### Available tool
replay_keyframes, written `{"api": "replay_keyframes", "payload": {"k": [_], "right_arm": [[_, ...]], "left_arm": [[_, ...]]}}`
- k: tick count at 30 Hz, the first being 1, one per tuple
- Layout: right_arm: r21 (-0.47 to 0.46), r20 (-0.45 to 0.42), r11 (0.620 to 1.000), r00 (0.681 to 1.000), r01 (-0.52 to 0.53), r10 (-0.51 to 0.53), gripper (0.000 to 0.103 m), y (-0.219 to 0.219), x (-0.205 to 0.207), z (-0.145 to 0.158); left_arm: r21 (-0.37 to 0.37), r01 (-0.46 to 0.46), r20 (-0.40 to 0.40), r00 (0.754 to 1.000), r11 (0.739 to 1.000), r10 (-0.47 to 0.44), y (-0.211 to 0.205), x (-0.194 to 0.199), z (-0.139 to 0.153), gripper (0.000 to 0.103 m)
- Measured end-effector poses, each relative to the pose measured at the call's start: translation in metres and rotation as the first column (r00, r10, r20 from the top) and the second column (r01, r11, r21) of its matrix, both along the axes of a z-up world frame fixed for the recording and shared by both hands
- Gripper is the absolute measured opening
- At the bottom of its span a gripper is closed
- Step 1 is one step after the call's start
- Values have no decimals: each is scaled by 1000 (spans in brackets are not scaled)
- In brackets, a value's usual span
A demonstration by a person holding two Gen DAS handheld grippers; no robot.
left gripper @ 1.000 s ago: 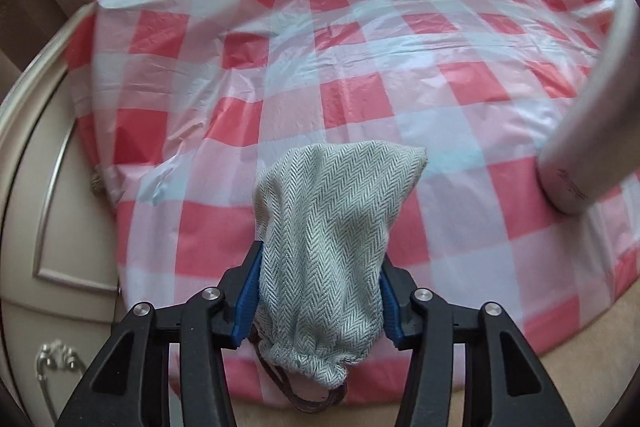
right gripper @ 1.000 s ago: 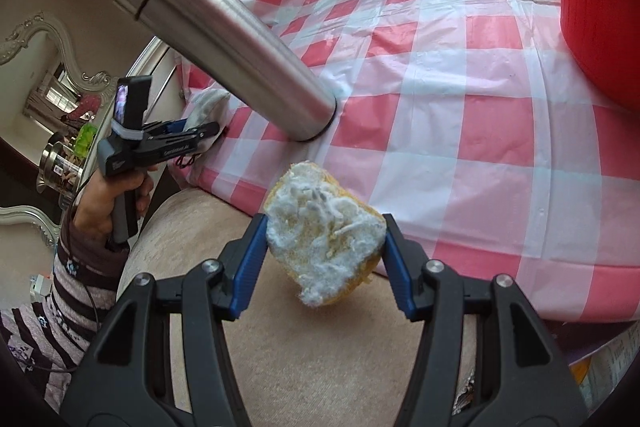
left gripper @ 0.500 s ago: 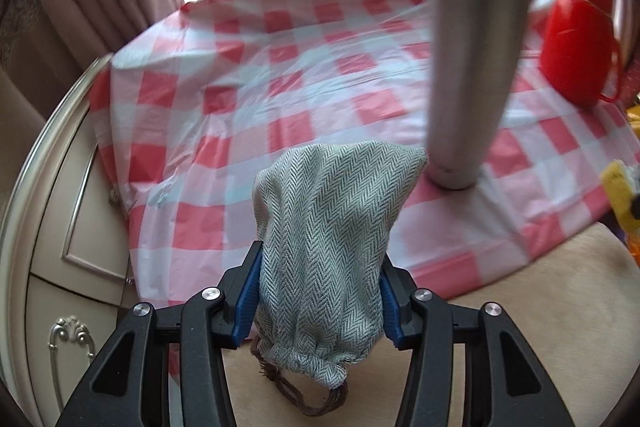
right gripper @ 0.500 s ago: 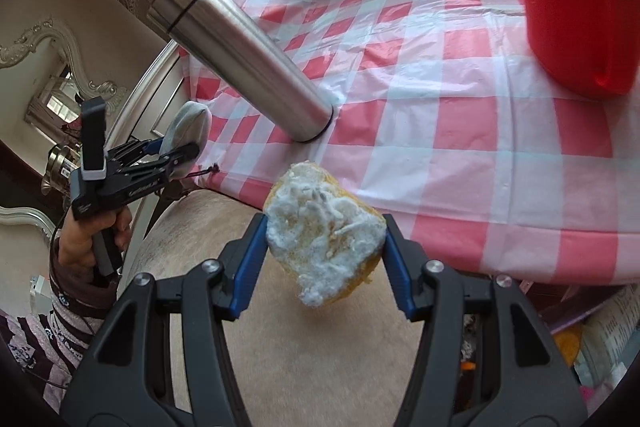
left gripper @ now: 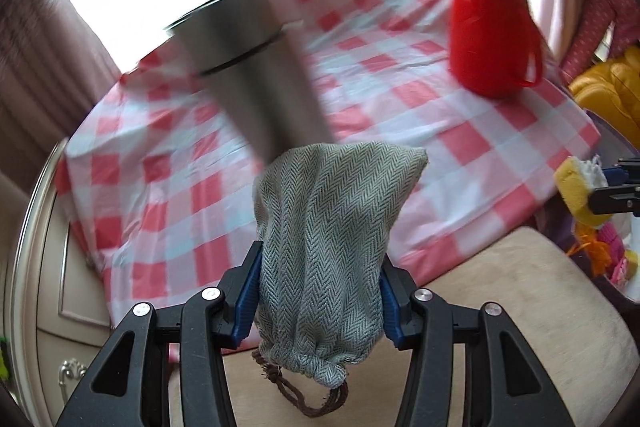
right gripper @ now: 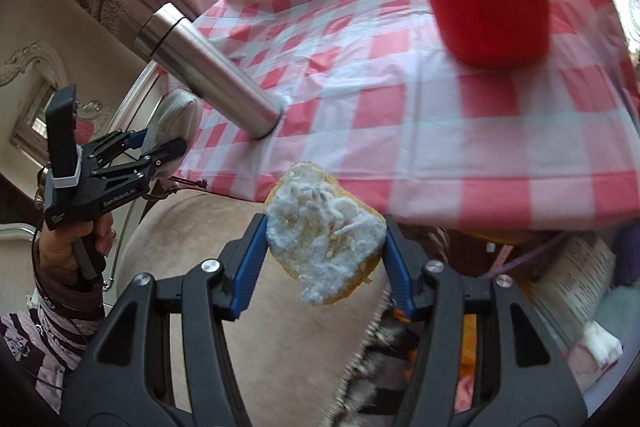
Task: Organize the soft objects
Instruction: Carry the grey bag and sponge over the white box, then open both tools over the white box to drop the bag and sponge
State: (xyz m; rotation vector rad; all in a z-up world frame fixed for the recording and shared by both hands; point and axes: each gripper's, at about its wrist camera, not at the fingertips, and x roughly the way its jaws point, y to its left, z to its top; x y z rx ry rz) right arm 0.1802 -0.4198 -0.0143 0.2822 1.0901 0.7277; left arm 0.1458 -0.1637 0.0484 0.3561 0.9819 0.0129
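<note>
The left gripper (left gripper: 320,291) is clamped on a grey herringbone drawstring pouch (left gripper: 332,239), its blue pads pressed into the cloth, held in the air just off the near edge of the table (left gripper: 480,147) above a beige cushion (left gripper: 520,307). The right gripper (right gripper: 324,259) pinches a yellow and white plush toy (right gripper: 324,243) off the same near edge. On the red-checked tablecloth (right gripper: 440,131) a steel flask (right gripper: 216,75) stands near that edge and a red jug (left gripper: 492,23) near the far right corner.
</note>
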Motion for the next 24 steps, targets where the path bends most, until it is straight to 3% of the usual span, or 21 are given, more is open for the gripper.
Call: {"api": "replay_keyframes", "payload": {"k": [10, 17, 24], "right_arm": [[-44, -28, 995, 996, 84, -85, 59, -66, -6, -14], [-72, -45, 987, 988, 145, -149, 59, -109, -16, -24], [-107, -90, 980, 980, 170, -180, 60, -146, -21, -42]], "left_arm": [[36, 209, -21, 978, 977, -208, -122, -4, -3, 51], [6, 365, -70, 929, 931, -364, -207, -16, -14, 51], [-22, 446, -132, 886, 895, -445, -257, -24, -35, 52]]}}
